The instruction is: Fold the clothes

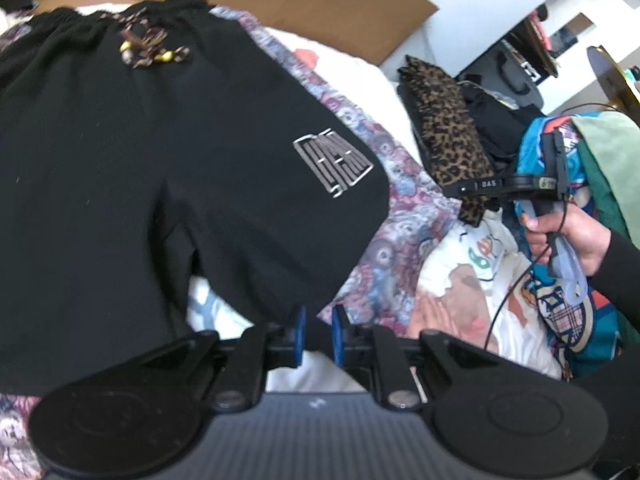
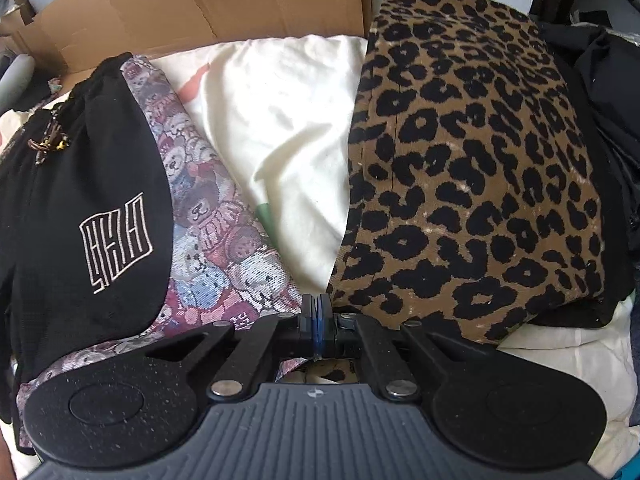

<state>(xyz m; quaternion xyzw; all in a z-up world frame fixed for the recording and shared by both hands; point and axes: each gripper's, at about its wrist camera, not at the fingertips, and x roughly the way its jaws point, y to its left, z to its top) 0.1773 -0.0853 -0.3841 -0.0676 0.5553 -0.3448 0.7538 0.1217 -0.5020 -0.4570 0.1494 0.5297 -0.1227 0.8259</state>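
Black shorts (image 1: 160,152) with a white logo and a beaded drawstring lie spread flat on a teddy-bear print cloth (image 1: 400,216); they also show at the left of the right wrist view as black shorts (image 2: 80,200). My left gripper (image 1: 319,336) hovers at the hem of the right leg, its blue pads a little apart and pressing on nothing. My right gripper (image 2: 318,320) is shut, with nothing seen between its pads, just off the near left corner of a folded leopard-print garment (image 2: 472,168). In the left wrist view a hand holds that right gripper (image 1: 452,190) beside the leopard-print garment (image 1: 448,128).
A cream pillow (image 2: 280,120) lies between the shorts and the leopard piece. Flattened cardboard (image 2: 200,4) stands behind. Black clothes (image 2: 600,92) are piled right of the leopard piece. Colourful printed garments (image 1: 568,288) and a green cloth (image 1: 612,152) are heaped at the right.
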